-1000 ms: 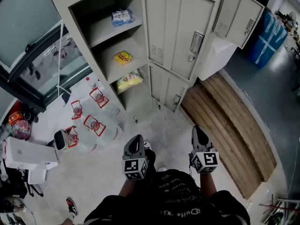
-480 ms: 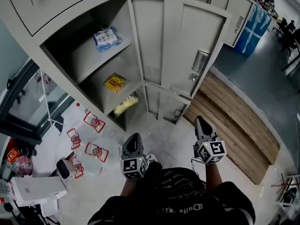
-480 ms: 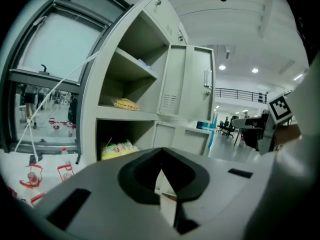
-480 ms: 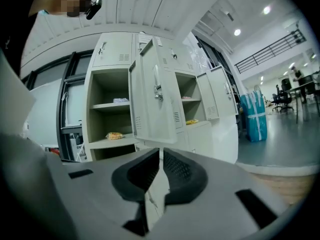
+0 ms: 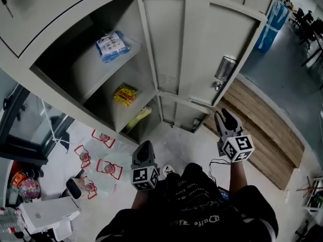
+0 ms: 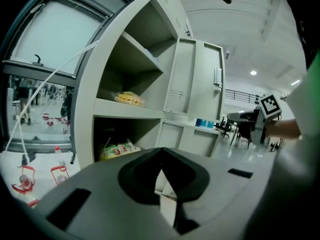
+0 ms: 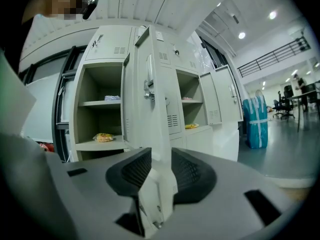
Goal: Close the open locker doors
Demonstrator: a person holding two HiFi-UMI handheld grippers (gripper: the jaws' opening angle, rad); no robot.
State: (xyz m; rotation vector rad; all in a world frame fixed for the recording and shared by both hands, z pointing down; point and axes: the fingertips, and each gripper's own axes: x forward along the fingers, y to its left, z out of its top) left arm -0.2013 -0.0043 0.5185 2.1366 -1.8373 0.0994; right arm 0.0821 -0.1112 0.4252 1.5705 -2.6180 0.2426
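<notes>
Facing the open upper locker door (image 5: pixel 222 39), the right gripper (image 5: pixel 223 116) sits near its free edge with empty jaws apart (they have just been opening), while the left gripper (image 5: pixel 145 150), jaws together, hangs before the shelves (image 5: pixel 88 69).

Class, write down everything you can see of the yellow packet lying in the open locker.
The yellow packet looks like a soft, crinkled plastic wrapper, bright yellow with red print. It lies flat, alone on a shelf of the open locker, touching only that shelf. A blue-and-white packet sits one shelf above; a pale bag lies in the compartment below.
</notes>
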